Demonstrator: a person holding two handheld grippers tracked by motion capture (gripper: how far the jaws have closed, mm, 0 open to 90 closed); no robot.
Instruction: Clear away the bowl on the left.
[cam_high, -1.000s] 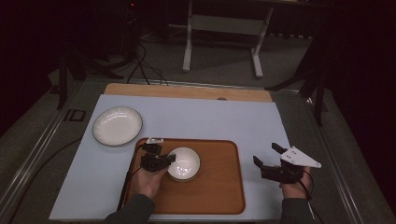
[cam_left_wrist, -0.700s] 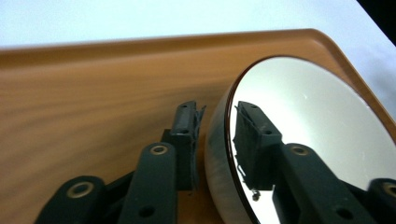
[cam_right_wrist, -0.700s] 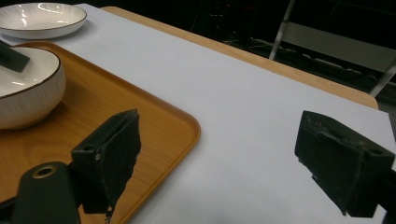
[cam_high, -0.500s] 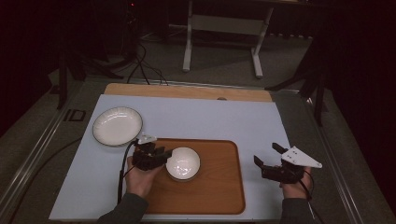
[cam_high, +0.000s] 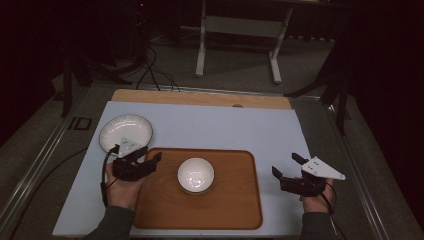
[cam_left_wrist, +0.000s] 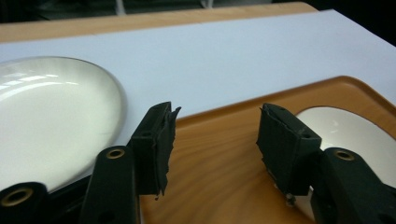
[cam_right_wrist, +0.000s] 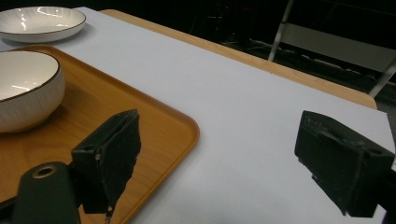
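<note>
1. Holding the left tongs (cam_high: 150, 161) over the near-left edge of the wooden tray (cam_high: 235, 210), the person's left hand (cam_high: 121, 190) is keeping them just clear of the white bowl (cam_high: 195, 175); their jaws have just been opening and are standing spread with nothing between them.
2. Looking along those jaws, the left gripper view is showing bare tray wood in the gap, the bowl (cam_left_wrist: 345, 135) at the right jaw's side and the plate (cam_left_wrist: 51, 121) at the left.
3. Hovering off the tray's right edge, above the pale counter (cam_high: 225, 130), the right tongs (cam_high: 287, 167) are spread wide and gripping nothing (the right hand (cam_high: 315, 197) is low at the near edge).
4. Sitting upright near the middle of the tray, the bowl is touching neither tongs.
5. Lying farther back on the counter, the white plate (cam_high: 125, 133) is resting just beyond the tray's far-left corner.
</note>
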